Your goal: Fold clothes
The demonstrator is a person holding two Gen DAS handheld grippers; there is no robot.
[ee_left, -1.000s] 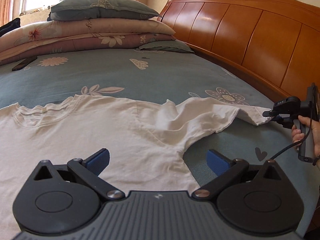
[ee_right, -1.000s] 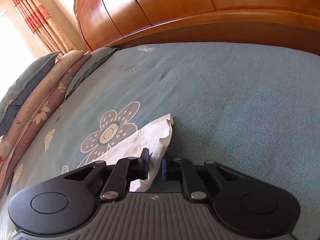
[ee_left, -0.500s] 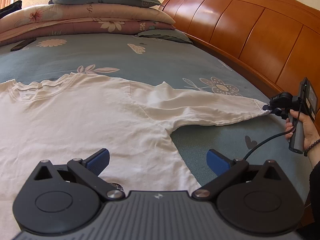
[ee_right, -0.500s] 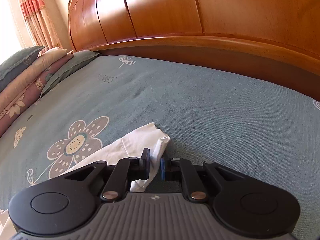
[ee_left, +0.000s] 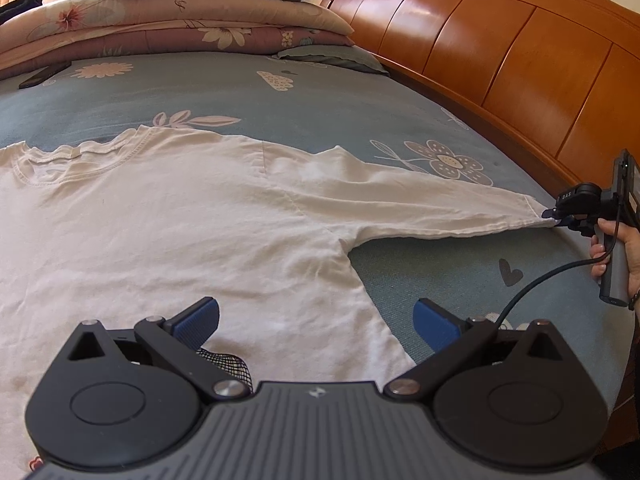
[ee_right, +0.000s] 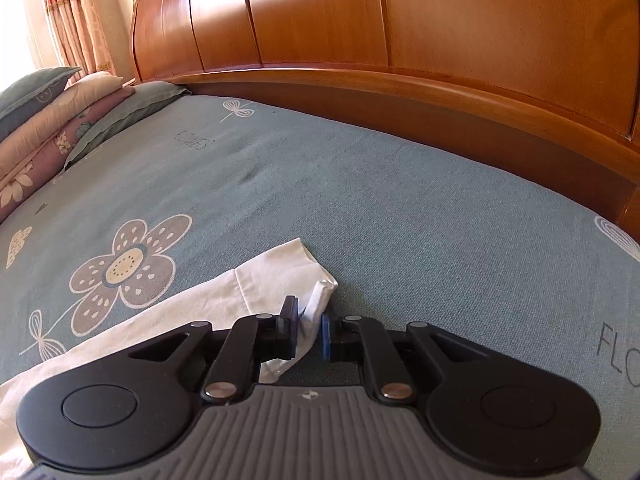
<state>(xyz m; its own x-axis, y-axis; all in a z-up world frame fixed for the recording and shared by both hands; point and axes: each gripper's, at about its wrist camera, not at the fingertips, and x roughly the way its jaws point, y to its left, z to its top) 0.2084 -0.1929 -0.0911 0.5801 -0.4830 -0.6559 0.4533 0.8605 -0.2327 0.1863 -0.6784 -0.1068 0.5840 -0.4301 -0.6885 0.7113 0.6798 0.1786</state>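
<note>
Garment: a white cotton short-sleeved T-shirt [ee_left: 168, 216] lies flat on the blue-green floral bedsheet [ee_left: 248, 96], collar away from the left tool, one sleeve drawn out straight toward the right tool.
Left gripper [ee_left: 316, 320]: blue-padded jaws stand wide apart, holding nothing; the shirt's side seam and lower body lie just beneath and ahead of them.
Right gripper [ee_right: 306, 330]: jaws drawn close, clamped on the cuff of the white sleeve [ee_right: 280, 276]; the cuff's corner pokes out just ahead of the pads.
Right hand [ee_left: 624, 244]: wraps the grey handle of the right tool, a black cable trailing below.
Beyond both tools: a curved orange-brown wooden headboard [ee_right: 400, 20] and a stack of folded floral quilts and pillows [ee_left: 168, 12].
</note>
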